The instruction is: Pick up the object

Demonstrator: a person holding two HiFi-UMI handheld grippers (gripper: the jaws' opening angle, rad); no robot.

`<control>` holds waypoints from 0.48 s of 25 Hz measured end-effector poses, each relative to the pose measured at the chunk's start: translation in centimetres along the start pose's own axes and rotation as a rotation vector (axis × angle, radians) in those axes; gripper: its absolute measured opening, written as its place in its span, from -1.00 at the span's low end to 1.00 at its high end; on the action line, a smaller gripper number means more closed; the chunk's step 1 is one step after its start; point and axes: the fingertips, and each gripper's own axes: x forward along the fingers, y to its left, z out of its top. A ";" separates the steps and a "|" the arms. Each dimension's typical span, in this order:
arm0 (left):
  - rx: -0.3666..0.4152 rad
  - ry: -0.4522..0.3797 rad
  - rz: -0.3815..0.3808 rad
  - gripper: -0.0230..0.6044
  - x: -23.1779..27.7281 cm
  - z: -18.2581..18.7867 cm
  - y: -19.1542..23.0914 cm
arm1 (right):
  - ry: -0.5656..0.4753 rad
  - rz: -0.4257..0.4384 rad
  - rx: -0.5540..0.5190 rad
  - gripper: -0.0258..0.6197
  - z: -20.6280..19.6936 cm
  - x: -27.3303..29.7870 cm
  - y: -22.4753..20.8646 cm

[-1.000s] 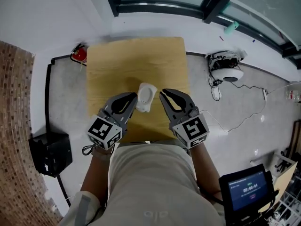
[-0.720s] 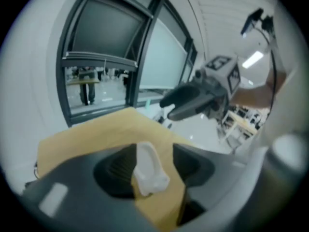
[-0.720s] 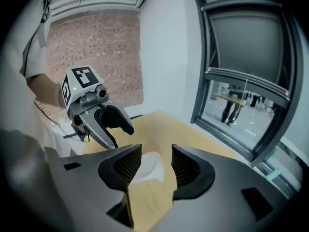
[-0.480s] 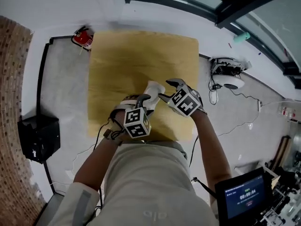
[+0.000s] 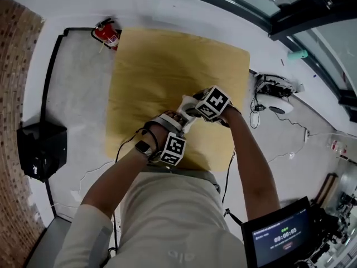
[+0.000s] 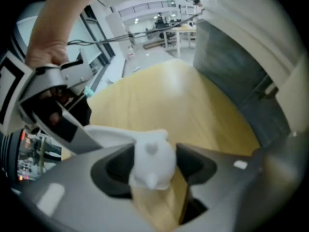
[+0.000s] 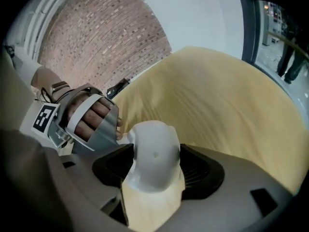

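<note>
From above, the white object (image 5: 186,101) sits on the wooden table (image 5: 145,66), and both tools crowd in on it from the near side: the left gripper (image 5: 179,120) comes at it from just below, the right gripper (image 5: 192,109) from the side, each marker cube riding behind its own jaws. They are so bunched together that this view doesn't show me how the jaws stand. Looking along the left gripper's jaws, the object (image 6: 152,161) is a small, rounded white lump standing right between the two dark pads; the jaws are opening, one pad sits just beside it and a sliver of table shows before the other, so nothing is clamped. Beyond the jaws lies bare wood. Along the right gripper's jaws the same lump (image 7: 154,153) fills nearly the whole gap; these jaws are opening too, with the pads close against its flanks, though I see no squeeze on it and it looks to be resting on the table. To my eye this is the approach finished and the grasp not yet made. Next, one gripper needs to close squarely on those rounded sides, low enough not to slip off, then lift straight up.
</note>
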 end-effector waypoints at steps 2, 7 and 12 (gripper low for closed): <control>-0.016 -0.060 0.009 -0.08 -0.3 0.0 0.2 | 0.029 0.024 -0.016 -0.03 0.2 0.3 -0.2; -0.042 -0.090 -0.026 -0.07 -0.3 0.2 0.1 | 0.097 0.040 -0.046 0.05 0.4 1.1 -0.1; -0.164 -0.153 -0.158 -0.08 -0.7 0.8 0.4 | 0.103 0.031 -0.062 0.06 0.4 1.3 -0.1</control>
